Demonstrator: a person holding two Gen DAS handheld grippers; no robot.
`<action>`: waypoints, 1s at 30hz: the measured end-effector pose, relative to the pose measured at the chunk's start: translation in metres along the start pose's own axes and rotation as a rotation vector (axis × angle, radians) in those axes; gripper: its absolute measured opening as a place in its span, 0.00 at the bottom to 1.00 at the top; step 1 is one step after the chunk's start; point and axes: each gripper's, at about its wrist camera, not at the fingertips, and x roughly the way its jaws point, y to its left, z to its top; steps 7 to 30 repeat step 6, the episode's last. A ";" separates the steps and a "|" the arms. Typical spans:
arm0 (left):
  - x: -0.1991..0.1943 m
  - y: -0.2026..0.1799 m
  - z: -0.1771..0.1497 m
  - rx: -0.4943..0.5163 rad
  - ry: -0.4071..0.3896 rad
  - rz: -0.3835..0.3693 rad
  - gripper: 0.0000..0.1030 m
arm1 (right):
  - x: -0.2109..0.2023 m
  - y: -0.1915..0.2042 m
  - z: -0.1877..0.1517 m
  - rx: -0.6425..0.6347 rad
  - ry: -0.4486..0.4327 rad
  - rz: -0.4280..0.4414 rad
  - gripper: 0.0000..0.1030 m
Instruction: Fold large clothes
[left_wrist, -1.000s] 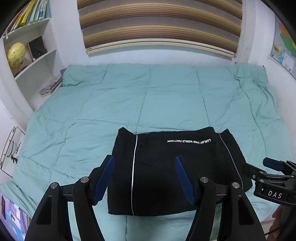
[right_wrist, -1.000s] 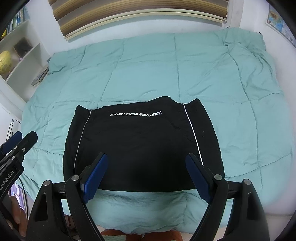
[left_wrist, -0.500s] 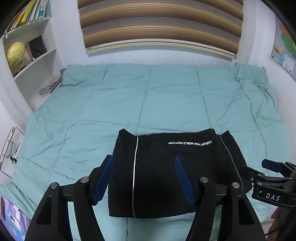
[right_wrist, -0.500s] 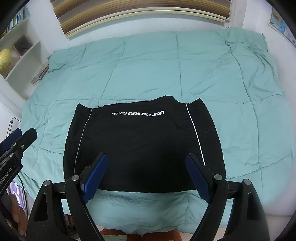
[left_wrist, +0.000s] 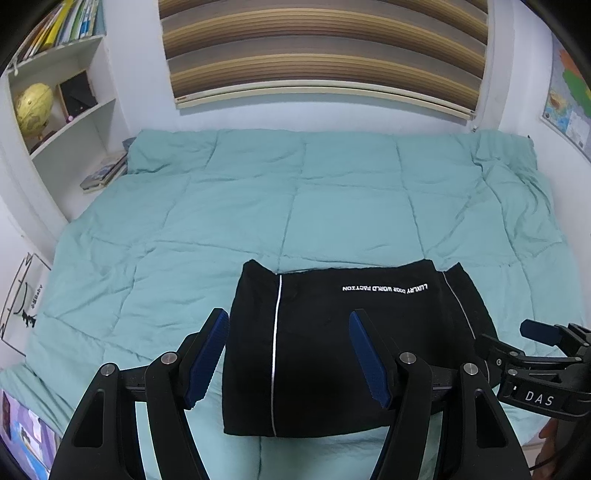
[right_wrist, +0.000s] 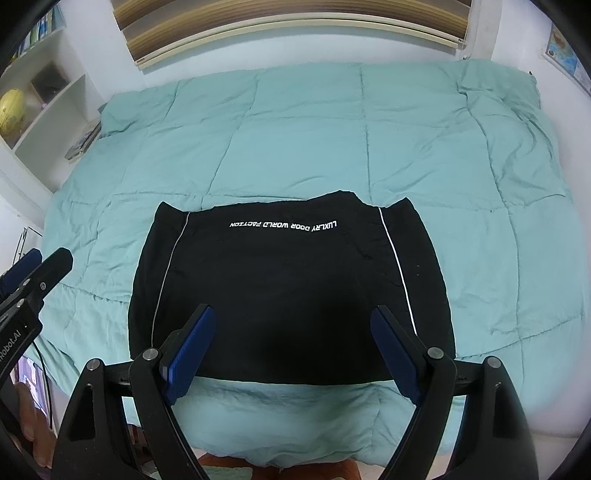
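black garment (right_wrist: 288, 288), teal quilt (right_wrist: 480, 184)

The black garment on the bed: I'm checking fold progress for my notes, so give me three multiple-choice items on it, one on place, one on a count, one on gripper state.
1. Where does the black garment lie on the teal quilt?
A. near the bed's near edge
B. against the far wall
C. on the shelf

2. How many thin white stripes run down it?
A. none
B. two
C. five

3. How stand the left gripper and right gripper?
A. both shut on cloth
B. one open, one shut
C. both open, holding nothing

Answers:
1 A, the garment lies at the near end of the quilt, with most of the quilt beyond it.
2 B, one stripe shows near each side.
3 C, each pair of blue pads stands wide apart, nothing between them.
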 end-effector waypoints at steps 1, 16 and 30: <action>-0.001 0.001 0.000 0.003 -0.015 0.008 0.67 | 0.000 0.001 0.000 0.000 0.000 0.000 0.85; 0.001 0.000 0.003 0.032 -0.033 0.047 0.67 | 0.002 0.002 0.000 0.000 -0.002 -0.006 0.85; 0.001 0.000 0.003 0.032 -0.033 0.047 0.67 | 0.002 0.002 0.000 0.000 -0.002 -0.006 0.85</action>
